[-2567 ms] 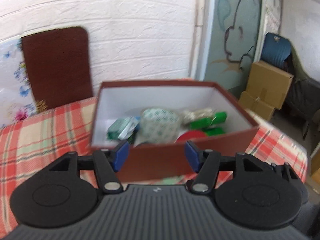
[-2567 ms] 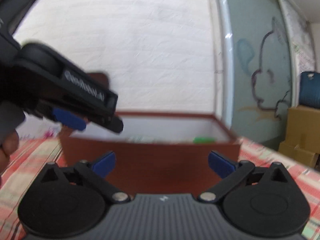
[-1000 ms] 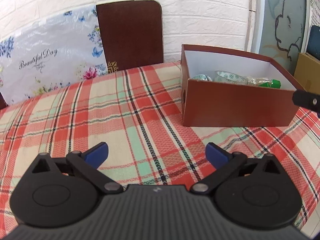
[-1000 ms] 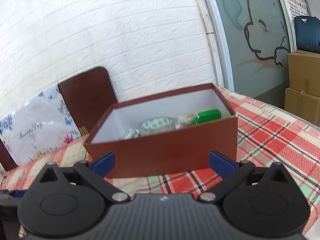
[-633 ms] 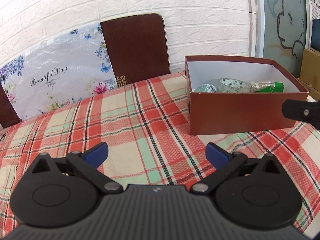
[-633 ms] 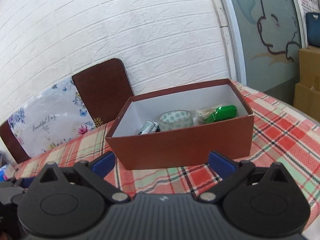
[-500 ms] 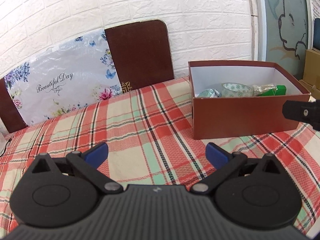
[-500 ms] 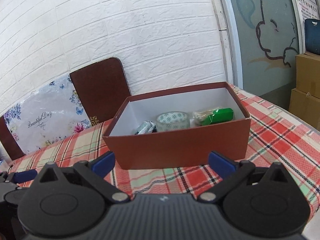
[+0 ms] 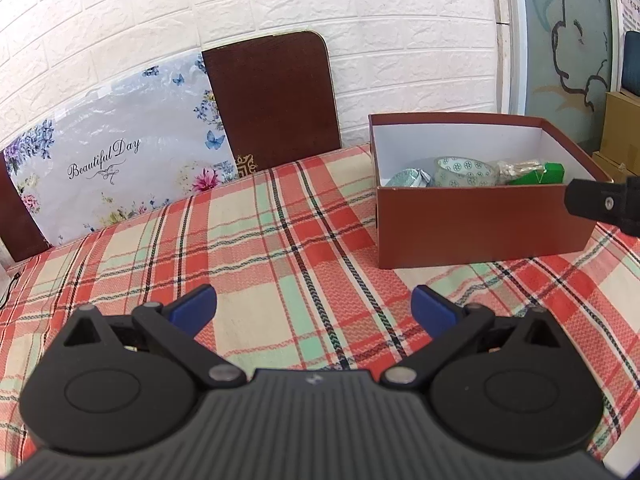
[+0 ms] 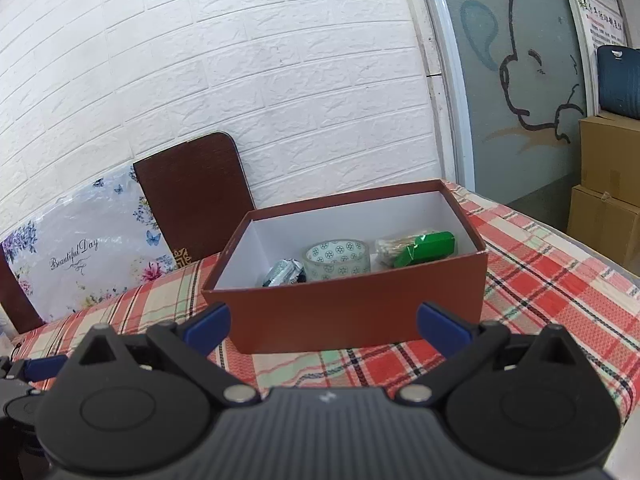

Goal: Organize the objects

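Observation:
A brown open box [image 9: 480, 224] with a white inside stands on the plaid tablecloth [image 9: 280, 248], right of centre. In it lie a patterned tape roll [image 9: 464, 170], a green packet [image 9: 538, 174], a clear bag of small sticks [image 10: 394, 250] and a silver-blue packet [image 10: 282, 274]. The box shows close ahead in the right wrist view [image 10: 360, 312]. My left gripper [image 9: 314, 310] is open and empty, low over the cloth, left of the box. My right gripper [image 10: 324, 326] is open and empty, just in front of the box.
A dark brown chair back [image 9: 276, 100] and a floral "Beautiful Day" bag [image 9: 116, 168] stand behind the table against the white brick wall. Cardboard boxes [image 10: 608, 204] sit on the floor at the right. Part of the right gripper [image 9: 604, 204] shows at the right edge.
Both grippers have drawn back from the box and away over the table. The left gripper, partly closed over the box earlier, is now wide open and empty.

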Tool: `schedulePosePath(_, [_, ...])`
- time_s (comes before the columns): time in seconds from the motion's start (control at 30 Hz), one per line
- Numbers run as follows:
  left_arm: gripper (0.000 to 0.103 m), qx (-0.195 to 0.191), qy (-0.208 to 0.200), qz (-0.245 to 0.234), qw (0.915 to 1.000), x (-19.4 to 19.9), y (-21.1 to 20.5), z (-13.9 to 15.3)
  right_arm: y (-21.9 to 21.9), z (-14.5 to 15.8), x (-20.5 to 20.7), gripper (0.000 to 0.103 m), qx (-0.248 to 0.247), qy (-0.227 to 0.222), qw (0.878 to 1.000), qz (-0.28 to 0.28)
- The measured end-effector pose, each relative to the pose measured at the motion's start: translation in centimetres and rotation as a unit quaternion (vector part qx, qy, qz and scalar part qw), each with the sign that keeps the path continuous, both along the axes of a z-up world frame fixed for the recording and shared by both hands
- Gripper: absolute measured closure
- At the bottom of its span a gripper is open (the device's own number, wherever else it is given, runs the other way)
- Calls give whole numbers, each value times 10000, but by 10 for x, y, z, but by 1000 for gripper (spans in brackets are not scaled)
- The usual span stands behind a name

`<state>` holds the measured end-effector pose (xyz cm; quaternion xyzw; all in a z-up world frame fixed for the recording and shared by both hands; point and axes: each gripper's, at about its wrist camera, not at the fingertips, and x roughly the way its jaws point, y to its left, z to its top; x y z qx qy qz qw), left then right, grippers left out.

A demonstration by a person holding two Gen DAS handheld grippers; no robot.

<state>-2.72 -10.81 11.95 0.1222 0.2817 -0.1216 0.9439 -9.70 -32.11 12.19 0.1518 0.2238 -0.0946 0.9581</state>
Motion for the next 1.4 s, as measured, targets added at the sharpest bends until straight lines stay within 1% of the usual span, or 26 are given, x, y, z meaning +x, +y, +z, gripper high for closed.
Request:
schedulePosePath(0.2, [0,-2,199,-72,9998,1,-1,-2,-3,-4,1,0,51,44,10000,9])
schedulePosePath(0.83, [0,136,372,-222,9990,0,-7,-7,-7,-10,0,0,130,130,9998,-79])
schedulePosePath(1.2, [0,83,750,-377,9964,3,-9,-15,-7,-13,2,0,95,194,9997,-81])
schedulePosePath(1.4, [0,135,773,-430,9960,3,-11,-16,-9,-14,4,0,99,214,9997,-101])
